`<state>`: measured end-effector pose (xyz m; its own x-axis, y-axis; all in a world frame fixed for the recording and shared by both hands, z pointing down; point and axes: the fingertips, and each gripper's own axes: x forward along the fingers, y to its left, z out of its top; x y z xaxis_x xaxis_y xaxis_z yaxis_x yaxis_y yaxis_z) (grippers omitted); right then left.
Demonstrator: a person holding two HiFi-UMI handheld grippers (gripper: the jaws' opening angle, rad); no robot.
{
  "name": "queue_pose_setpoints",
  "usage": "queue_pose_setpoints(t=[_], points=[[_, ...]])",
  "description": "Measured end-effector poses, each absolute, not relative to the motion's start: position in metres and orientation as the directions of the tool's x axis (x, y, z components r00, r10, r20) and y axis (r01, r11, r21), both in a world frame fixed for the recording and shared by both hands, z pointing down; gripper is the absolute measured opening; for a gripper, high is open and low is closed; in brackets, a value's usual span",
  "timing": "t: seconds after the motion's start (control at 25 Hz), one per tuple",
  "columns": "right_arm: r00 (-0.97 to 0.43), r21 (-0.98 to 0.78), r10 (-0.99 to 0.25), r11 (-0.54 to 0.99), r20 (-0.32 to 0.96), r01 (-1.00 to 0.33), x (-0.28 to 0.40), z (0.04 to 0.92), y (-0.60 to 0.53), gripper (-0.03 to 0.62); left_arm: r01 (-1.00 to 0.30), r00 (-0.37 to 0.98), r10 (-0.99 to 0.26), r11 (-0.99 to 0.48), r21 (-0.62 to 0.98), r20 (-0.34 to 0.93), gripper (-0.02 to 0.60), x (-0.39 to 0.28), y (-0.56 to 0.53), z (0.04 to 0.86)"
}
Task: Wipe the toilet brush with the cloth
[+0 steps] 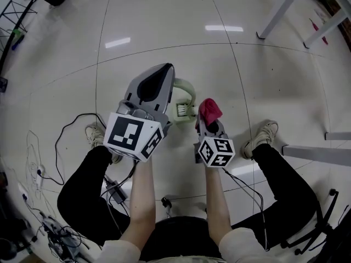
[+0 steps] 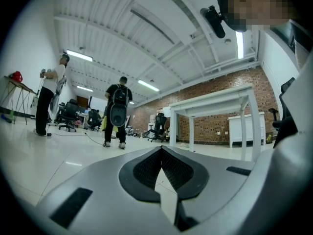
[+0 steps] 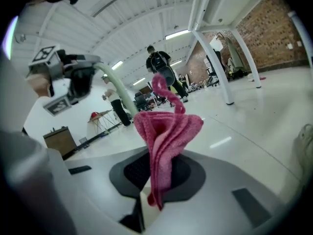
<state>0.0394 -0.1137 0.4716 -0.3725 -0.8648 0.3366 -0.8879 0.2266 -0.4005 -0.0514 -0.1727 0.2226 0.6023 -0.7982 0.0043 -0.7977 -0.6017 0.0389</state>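
A pale green toilet brush hangs in front of me: its curved handle [image 1: 189, 89] runs from the tip of my left gripper [image 1: 167, 73] down to the bristle head [image 1: 185, 111]. The right gripper view shows that handle [image 3: 117, 92] leaving the left gripper's front. In the left gripper view the left gripper [image 2: 161, 153] has its jaws together and the brush is out of sight. My right gripper [image 1: 208, 120] is shut on a pink-red cloth [image 1: 210, 108], just right of the bristle head. The cloth [image 3: 166, 131] stands bunched up from the right gripper [image 3: 149, 185].
I am seated above a glossy tiled floor [image 1: 164, 32], with shoes [image 1: 263, 136] either side. Black cables [image 1: 66, 141] trail on the left. White table legs [image 1: 279, 10] stand at the far right. Two people [image 2: 117, 111] and a white table [image 2: 220, 106] are in the background.
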Motion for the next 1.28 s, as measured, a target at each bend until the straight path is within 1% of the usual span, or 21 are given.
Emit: queue_pose_setpoints(t=[0.12, 0.2, 0.28, 0.4, 0.48, 0.56, 0.72, 0.88, 1.04, 1.28], points=[[-0.473, -0.496, -0.827, 0.287, 0.302, -0.819, -0.014, 0.461, -0.084, 0.032, -0.8, 0.6, -0.8, -0.598, 0.047, 0.014, 0.005, -0.053, -0.175, 0.223], [-0.503, -0.568, -0.803, 0.263, 0.319, -0.78, -0.041, 0.468, -0.084, 0.032, -0.801, 0.597, -0.802, -0.596, 0.056, 0.015, 0.005, -0.052, -0.175, 0.223], [-0.485, -0.623, -0.799, 0.183, 0.357, -0.76, -0.052, 0.479, -0.093, 0.032, -0.8, 0.599, -0.801, -0.597, 0.06, 0.013, 0.005, -0.05, -0.174, 0.222], [-0.422, -0.678, -0.811, 0.043, 0.406, -0.734, -0.045, 0.492, -0.114, 0.031, -0.798, 0.602, -0.799, -0.6, 0.058, 0.009, 0.005, -0.049, -0.174, 0.221], [-0.393, -0.678, -0.82, 0.007, 0.417, -0.735, -0.037, 0.494, -0.125, 0.032, -0.797, 0.602, -0.798, -0.601, 0.06, 0.004, 0.005, -0.049, -0.174, 0.221], [-0.38, -0.666, -0.829, 0.012, 0.41, -0.746, -0.031, 0.489, -0.133, 0.032, -0.798, 0.6, -0.8, -0.598, 0.067, -0.003, 0.005, -0.05, -0.175, 0.222], [-0.365, -0.626, -0.865, 0.079, 0.344, -0.776, -0.028, 0.455, -0.143, 0.032, -0.8, 0.597, -0.803, -0.595, 0.07, -0.007, 0.005, -0.051, -0.177, 0.221], [-0.376, -0.577, -0.899, 0.19, 0.223, -0.795, -0.031, 0.398, -0.153, 0.032, -0.803, 0.593, -0.805, -0.592, 0.071, -0.004, 0.005, -0.051, -0.177, 0.222], [-0.423, -0.489, -0.9, 0.323, 0.106, -0.81, -0.039, 0.34, -0.154, 0.032, -0.802, 0.594, -0.804, -0.593, 0.072, 0.003, 0.005, -0.048, -0.178, 0.223], [-0.492, -0.303, -0.869, 0.456, 0.051, -0.837, -0.049, 0.309, -0.147, 0.032, -0.794, 0.607, -0.794, -0.606, 0.058, 0.017, 0.005, -0.044, -0.177, 0.222]])
